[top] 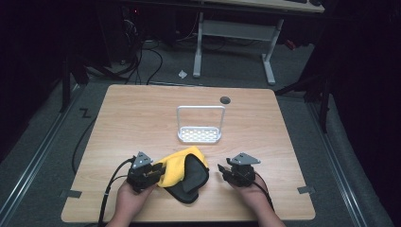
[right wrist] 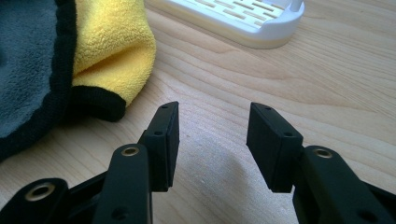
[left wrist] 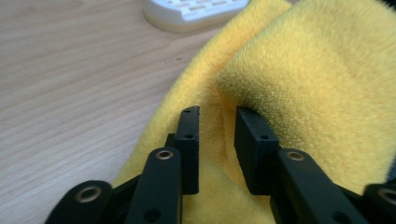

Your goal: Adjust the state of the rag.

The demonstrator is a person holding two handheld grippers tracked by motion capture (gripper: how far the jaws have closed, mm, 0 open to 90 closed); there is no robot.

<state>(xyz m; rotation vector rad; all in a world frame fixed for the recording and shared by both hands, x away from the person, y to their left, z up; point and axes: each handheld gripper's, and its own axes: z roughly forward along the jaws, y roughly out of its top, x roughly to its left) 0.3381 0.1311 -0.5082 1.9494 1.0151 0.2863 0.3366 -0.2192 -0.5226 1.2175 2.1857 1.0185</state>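
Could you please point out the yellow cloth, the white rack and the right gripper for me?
yellow cloth (left wrist: pixel 299 79), left gripper view, on its fuzzy folded top.
white rack (top: pixel 199 135), high view, on its slotted base.
right gripper (right wrist: pixel 212 140), right gripper view, midway between its fingertips.

A lab-like recording room: dark surroundings, a bare wooden table (top: pixel 142 113), cables (top: pixel 142 56) strewn over the grey floor, a white desk frame (top: pixel 234 33) behind.
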